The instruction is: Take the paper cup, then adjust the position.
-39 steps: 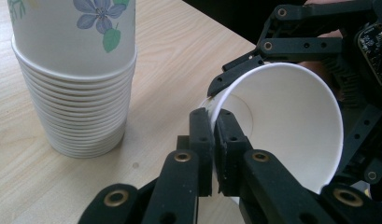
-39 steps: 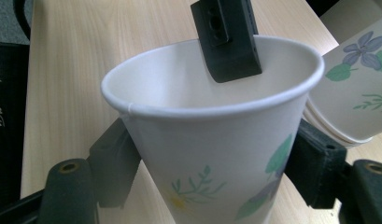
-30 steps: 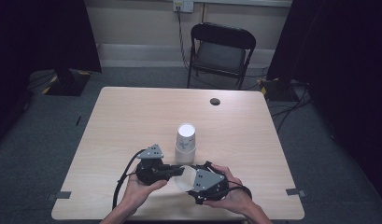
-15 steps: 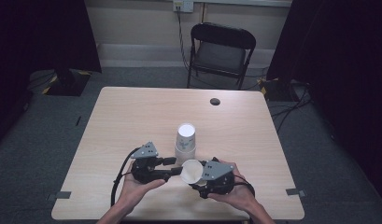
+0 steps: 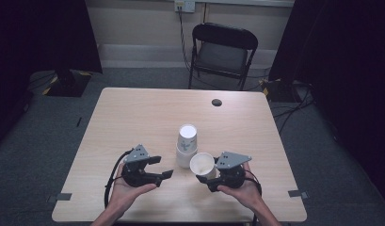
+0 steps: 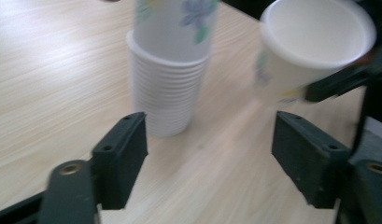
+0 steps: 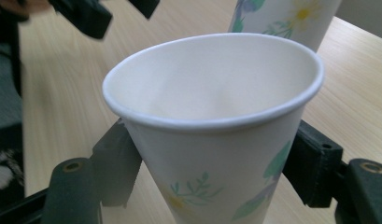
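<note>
Right tool [image 5: 205, 178] gripped white floral paper cup [image 5: 202, 165], mouth up, just beside stack of white ribbed plastic cups [image 5: 184, 157] on pale wooden tabletop [image 5: 133, 117]. Left tool [image 5: 167, 168] stood wide open, empty. Step looked like separating cups; next likely setting cup down clear.

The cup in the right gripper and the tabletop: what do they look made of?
The cup looks like paper: matte white wall, rolled rim, printed flowers and leaves. A thin lining can't be ruled out. The table looks like pale wood-grain laminate with a slight sheen; whether it is real wood is unclear.
</note>
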Demonstrator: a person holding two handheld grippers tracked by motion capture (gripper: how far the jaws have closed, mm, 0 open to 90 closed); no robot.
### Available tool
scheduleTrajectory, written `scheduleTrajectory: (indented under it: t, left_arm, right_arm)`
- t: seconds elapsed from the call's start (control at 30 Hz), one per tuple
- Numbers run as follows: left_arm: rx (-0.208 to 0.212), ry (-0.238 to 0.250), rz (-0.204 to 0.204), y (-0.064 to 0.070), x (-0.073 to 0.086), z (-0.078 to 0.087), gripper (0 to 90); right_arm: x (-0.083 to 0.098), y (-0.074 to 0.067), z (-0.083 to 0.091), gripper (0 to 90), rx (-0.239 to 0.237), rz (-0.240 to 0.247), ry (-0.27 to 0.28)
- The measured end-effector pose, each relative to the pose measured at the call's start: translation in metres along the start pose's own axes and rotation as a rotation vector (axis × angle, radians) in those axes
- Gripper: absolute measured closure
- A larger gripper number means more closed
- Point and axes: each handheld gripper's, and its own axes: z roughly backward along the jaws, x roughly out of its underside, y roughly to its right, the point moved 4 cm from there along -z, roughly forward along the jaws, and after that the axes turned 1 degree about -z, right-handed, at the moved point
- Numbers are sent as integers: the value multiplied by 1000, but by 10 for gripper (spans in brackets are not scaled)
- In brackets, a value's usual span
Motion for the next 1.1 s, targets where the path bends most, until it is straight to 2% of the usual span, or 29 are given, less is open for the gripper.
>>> scheduleTrajectory:
  t: [0.1,0.23,0.27,0.47,0.53,0.6,0.8,0.87,0.93,1.0,1.1]
  left_arm:
    - [-22,-15,9,-7,4,2,227]
    - [-77,-45,-3,-20,13,9,178]
    - [-89,-45,7,-25,18,13,166]
    - [-120,-68,31,-40,28,20,163]
    - [-157,-125,1,-48,38,22,162]
    - [-181,-146,-4,-54,46,23,161]
    - [-226,-172,-34,-69,63,26,160]
    - [-238,-153,-26,-73,66,26,160]
    - [-268,-153,-23,-77,69,26,159]
    - [-304,-161,-40,-82,72,25,161]
    - [-308,-162,-38,-83,75,24,161]
  right_arm:
    - [-3,6,6,286,-6,-51,38]
    - [-4,13,10,286,10,-82,55]
    - [-4,17,12,286,21,-92,65]
    - [-3,25,16,286,47,-123,84]
    - [-4,31,18,287,65,-143,96]
    - [-6,36,20,287,81,-155,105]
    - [-8,47,23,288,115,-171,124]
    - [-7,56,22,288,139,-191,128]
    - [-6,59,22,288,147,-199,131]
    - [-4,68,22,288,179,-219,127]
    - [-3,72,20,288,192,-227,123]
